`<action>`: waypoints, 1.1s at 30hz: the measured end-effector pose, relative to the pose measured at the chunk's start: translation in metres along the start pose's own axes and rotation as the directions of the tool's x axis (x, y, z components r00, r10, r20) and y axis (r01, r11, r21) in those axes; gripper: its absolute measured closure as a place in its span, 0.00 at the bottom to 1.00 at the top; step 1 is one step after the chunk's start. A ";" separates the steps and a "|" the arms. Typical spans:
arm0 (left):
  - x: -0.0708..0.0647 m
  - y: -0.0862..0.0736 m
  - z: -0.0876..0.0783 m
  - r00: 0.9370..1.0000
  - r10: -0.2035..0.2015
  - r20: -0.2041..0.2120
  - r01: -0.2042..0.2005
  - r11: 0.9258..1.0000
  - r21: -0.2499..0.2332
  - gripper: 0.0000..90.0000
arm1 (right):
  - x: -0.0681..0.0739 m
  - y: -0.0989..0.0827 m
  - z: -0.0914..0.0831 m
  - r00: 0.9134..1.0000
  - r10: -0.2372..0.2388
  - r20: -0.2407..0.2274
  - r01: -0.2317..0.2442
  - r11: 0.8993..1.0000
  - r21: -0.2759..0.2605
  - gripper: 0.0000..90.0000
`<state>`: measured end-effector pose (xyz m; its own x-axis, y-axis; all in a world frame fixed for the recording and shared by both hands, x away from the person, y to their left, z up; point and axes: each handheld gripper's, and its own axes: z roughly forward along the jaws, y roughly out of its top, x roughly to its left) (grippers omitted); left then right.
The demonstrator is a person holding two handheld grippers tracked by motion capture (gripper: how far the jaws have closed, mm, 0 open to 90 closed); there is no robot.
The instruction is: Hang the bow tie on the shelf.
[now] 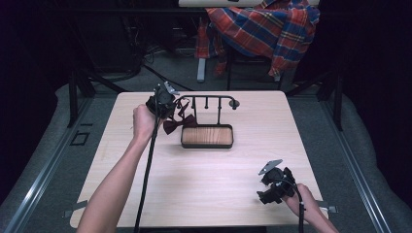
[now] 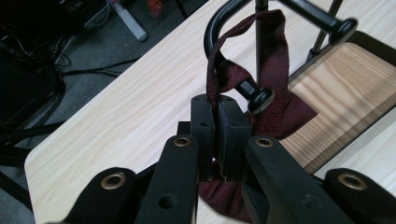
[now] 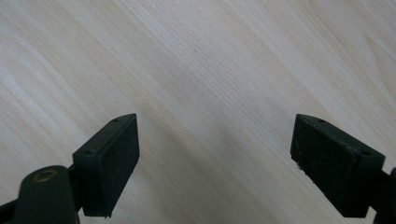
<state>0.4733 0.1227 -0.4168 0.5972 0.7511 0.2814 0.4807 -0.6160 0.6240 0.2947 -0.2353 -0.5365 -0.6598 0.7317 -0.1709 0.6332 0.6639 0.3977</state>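
I have the left gripper (image 2: 217, 105) clamped on the strap of the bow tie (image 2: 280, 112), its jaws pressed together with the dark red band between them. The strap loops up and over the end of the rack (image 2: 243, 14), around the curved bar near one knobbed peg, so the tie is hanging at the rack's left end. In the high view the bow tie (image 1: 179, 124) dangles just beside the tray (image 1: 206, 144) that forms the rack's base, the bow itself over the table (image 1: 204, 189) rather than inside the tray.

I judge the work about midway: the strap is on the bar and gripped, but I cannot tell whether it is going on or coming off. What is left is to free or settle the loop and let go.

My right gripper (image 1: 275, 187) rests idle near the front right of the table, jaws wide apart over bare wood, holding nothing.

The peg's knob sits close against the strap and could snag it. A plaid shirt (image 1: 265, 29) hangs on a chair behind, well apart.
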 end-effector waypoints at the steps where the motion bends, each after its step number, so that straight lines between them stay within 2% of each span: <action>1: 0.000 0.000 0.000 1.000 0.000 0.000 0.000 1.000 0.000 0.95 | 0.000 0.000 0.000 1.000 0.000 0.000 0.000 1.000 0.000 0.17; 12: 0.003 -0.009 0.008 1.000 -0.015 0.013 0.015 1.000 0.020 0.94 | 0.000 0.000 0.001 1.000 0.003 -0.001 -0.003 1.000 -0.001 0.17; 13: 0.003 -0.009 0.008 1.000 -0.014 0.009 0.014 1.000 0.018 0.96 | -0.001 0.001 0.000 1.000 -0.014 -0.007 0.014 1.000 0.017 0.17; 19: 0.003 -0.008 0.010 1.000 -0.020 0.002 0.020 1.000 0.010 0.99 | -0.001 0.001 -0.001 1.000 -0.019 -0.001 0.019 0.999 0.027 0.17; 30: 0.005 -0.005 0.012 0.999 -0.048 -0.011 0.047 0.998 -0.030 0.99 | -0.001 0.001 -0.001 1.000 -0.016 -0.002 0.016 1.000 0.021 0.17; 33: 0.004 -0.004 0.015 0.999 -0.038 -0.003 0.038 0.999 -0.004 0.99 | -0.001 0.001 0.000 1.000 -0.012 -0.006 0.012 1.000 0.020 0.17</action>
<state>0.4832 0.1253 -0.4289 0.5762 0.7750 0.2596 0.5008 -0.5858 0.6372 0.2958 -0.2357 -0.5360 -0.6697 0.7228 -0.1705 0.6333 0.6757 0.3772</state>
